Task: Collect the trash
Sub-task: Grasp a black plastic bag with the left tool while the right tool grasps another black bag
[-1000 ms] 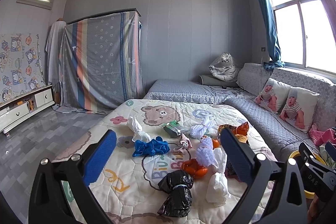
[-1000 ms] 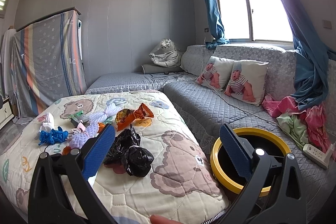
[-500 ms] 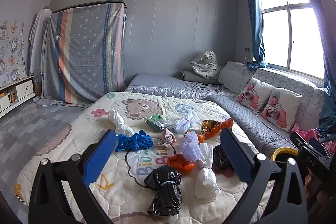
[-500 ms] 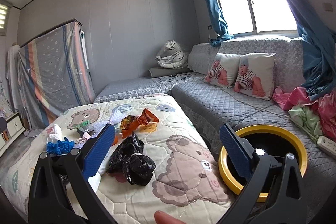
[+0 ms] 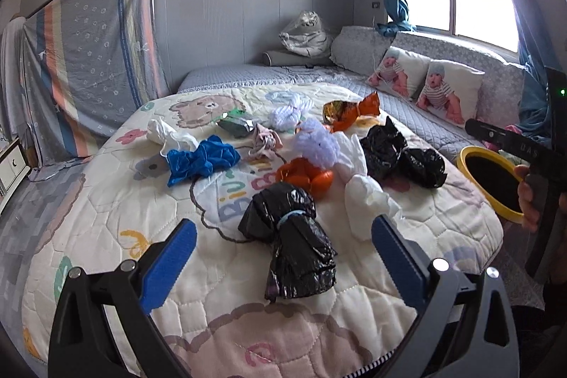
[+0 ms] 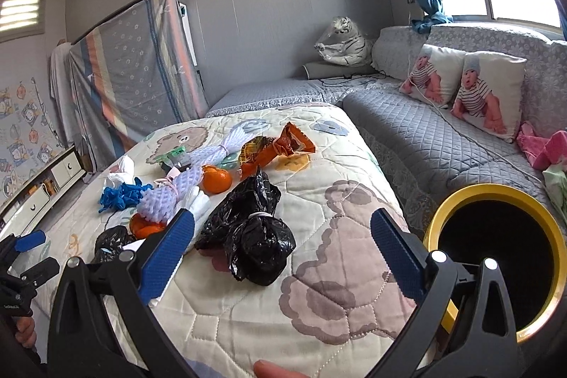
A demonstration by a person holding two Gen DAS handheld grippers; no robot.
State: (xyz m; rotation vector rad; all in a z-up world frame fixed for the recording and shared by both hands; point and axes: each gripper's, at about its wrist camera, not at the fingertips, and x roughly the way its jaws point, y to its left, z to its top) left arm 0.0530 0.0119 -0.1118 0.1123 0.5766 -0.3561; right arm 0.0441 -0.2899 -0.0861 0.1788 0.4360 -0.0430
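Trash lies scattered on a cartoon-bear quilt (image 5: pixel 117 211). A tied black bag (image 5: pixel 294 243) lies closest, between my left gripper's (image 5: pixel 283 257) open jaws but a little beyond them. A second black bag (image 5: pixel 400 154) (image 6: pixel 248 229) lies further right, just ahead of my open, empty right gripper (image 6: pixel 281 250). Also there: orange bags (image 5: pixel 306 174), white bags (image 5: pixel 368 197), a purple foam net (image 5: pixel 317 144), a blue bag (image 5: pixel 202 160) and an orange wrapper (image 5: pixel 351 110). A yellow-rimmed black bin (image 6: pixel 496 247) (image 5: pixel 490 179) stands right of the bed.
A grey quilted sofa (image 6: pixel 436 137) with two baby-print pillows (image 6: pixel 489 94) runs along the right under the window. Pink and green clothes (image 6: pixel 545 151) lie near the bin. A striped cloth covers a wardrobe (image 5: pixel 92 59) at the left. A white cabinet (image 6: pixel 46 186) stands by the left wall.
Both grippers have tilted downward and moved in closer over the bed. The nearest black bag now sits between the left jaws; the bin has grown larger in the right view.
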